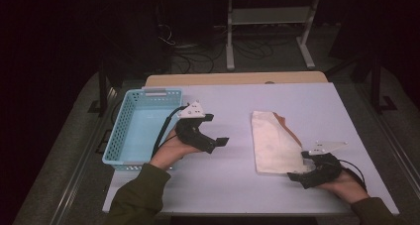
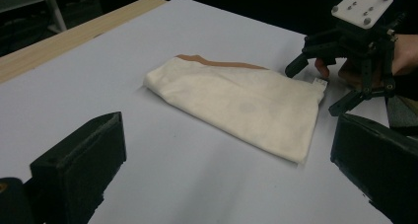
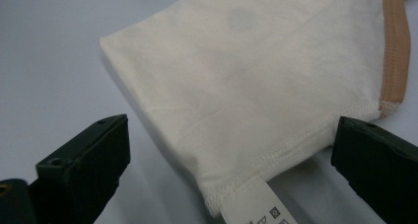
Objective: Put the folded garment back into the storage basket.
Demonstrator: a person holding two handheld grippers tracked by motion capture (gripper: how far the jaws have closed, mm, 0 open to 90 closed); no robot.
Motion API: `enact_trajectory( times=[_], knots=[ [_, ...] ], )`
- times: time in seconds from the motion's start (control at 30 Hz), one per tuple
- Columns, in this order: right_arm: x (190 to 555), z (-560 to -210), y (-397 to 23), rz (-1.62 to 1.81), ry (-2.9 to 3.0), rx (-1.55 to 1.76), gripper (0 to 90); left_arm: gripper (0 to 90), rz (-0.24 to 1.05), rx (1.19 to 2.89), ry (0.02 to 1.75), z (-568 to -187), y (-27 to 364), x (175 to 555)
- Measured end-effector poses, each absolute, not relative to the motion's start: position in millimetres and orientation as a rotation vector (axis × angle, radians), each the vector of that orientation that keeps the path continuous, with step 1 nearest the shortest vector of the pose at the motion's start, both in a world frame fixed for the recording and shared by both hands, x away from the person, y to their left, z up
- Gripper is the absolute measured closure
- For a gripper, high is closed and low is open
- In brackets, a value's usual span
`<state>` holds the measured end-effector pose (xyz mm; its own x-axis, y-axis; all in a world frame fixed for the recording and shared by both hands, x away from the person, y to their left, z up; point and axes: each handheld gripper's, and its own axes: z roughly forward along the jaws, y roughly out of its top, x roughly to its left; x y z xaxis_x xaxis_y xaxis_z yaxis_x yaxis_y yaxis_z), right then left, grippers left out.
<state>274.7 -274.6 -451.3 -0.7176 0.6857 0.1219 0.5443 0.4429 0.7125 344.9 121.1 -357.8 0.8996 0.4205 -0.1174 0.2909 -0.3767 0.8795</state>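
A folded cream garment with a tan trim lies flat on the right half of the pale table. My right gripper is open at the garment's near right corner, its jaws on either side of the hem. In the right gripper view, the garment and its white care label lie between the wide-apart jaws of this gripper. My left gripper is open and holds nothing, beside the basket and pointing at the garment. The right gripper shows beyond it.
A light blue perforated basket stands at the table's left edge with nothing seen inside it. A wooden strip borders the far edge. Beyond stand a white metal frame and floor cables. Bare table lies between the grippers.
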Motion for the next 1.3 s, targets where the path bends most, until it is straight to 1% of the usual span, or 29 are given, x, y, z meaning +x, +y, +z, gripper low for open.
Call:
enact_trajectory(
  times=[0.63,1.3],
  knots=[
    [274,-450,-275,1.135,2.504,1.083,0.9,0.0,0.122,2.017,0.498,-375,97,337],
    [274,-450,-275,1.139,2.501,1.087,0.9,0.0,0.116,2.076,0.485,-392,81,332]
  ],
)
